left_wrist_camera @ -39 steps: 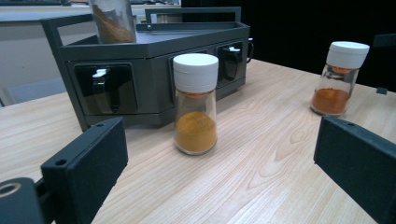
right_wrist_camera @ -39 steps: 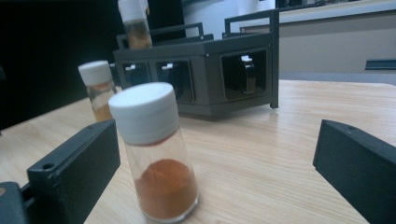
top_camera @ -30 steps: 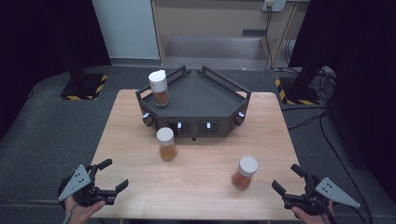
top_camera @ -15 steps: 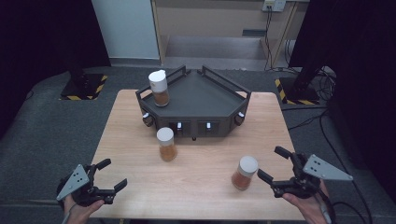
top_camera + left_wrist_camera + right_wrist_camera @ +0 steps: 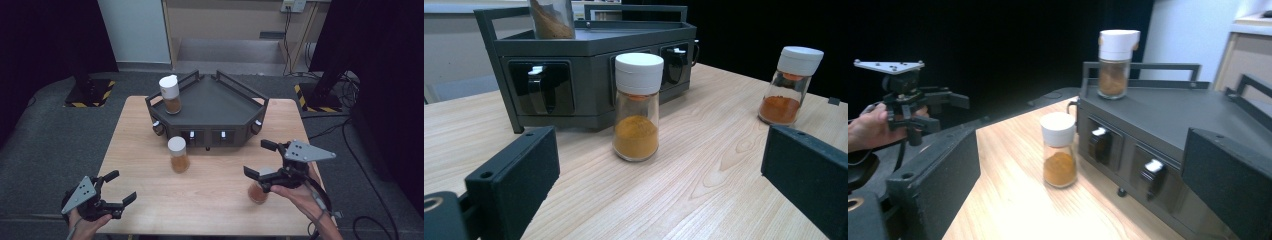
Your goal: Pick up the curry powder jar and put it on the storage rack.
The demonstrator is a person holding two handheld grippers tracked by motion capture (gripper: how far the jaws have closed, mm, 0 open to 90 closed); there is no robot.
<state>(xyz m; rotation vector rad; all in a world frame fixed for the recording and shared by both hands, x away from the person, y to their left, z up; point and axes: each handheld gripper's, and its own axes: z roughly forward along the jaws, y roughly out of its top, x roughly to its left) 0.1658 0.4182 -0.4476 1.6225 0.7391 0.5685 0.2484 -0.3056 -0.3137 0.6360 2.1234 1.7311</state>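
Three spice jars (image 5: 178, 154), wooden table (image 5: 220, 190)

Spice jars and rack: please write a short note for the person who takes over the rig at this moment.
Left hand-held gripper: open, empty, at the near left corner of the table.
Right hand-held gripper: open, above the jar of red-orange spice at the near right; not closed on it.
Jar of yellow spice: upright on the table, just in front of the rack.
Jar of brown spice: upright on the rack's left corner.
Done: one jar on the rack.
Left, probably: grasp the red-orange jar and put it on the rack, then the yellow one.
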